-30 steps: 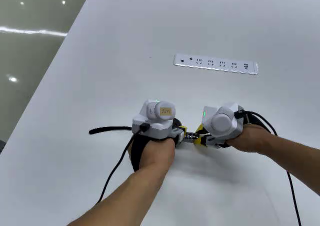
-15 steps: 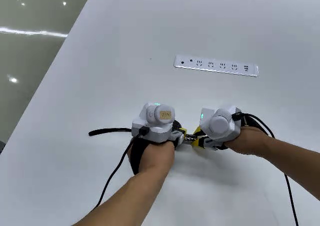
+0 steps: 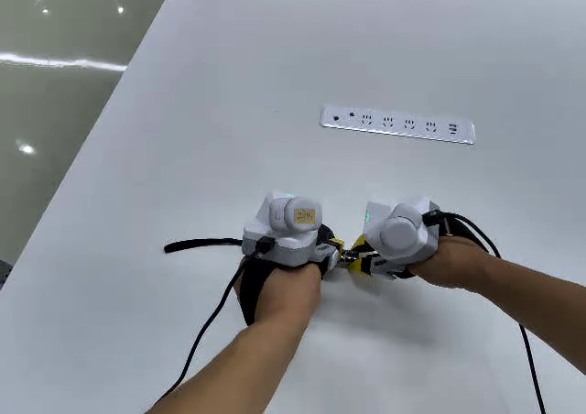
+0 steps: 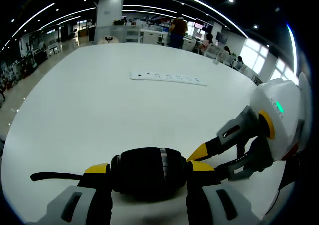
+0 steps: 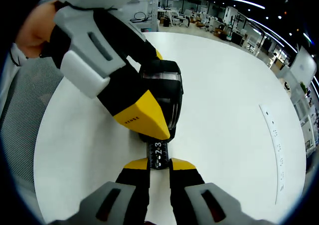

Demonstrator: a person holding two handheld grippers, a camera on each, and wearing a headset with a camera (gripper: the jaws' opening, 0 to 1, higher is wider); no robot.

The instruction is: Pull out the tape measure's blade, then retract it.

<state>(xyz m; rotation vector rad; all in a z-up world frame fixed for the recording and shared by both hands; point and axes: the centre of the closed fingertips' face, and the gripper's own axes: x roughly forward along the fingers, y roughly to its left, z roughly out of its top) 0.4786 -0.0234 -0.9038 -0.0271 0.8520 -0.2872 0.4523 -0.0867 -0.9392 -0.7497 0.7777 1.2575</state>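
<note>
The tape measure [image 5: 162, 90] is a rounded black case with a shiny silver band. It sits low at the table [image 3: 229, 112], just in front of the person and between the two grippers. Its blade [image 5: 157, 153] is a flat black strip with white marks; "2" and "3" can be read. A short length is out, running sideways across the person from the case to the right gripper [image 5: 158, 164], whose yellow-tipped jaws are pinched on it. The left gripper [image 4: 149, 171] has its yellow-tipped jaws clamped on the case's sides. The table is smooth and white. A thin black cord [image 3: 197, 244] lies left of the case. A long, flat white power strip [image 3: 398, 124] lies well beyond.
</note>
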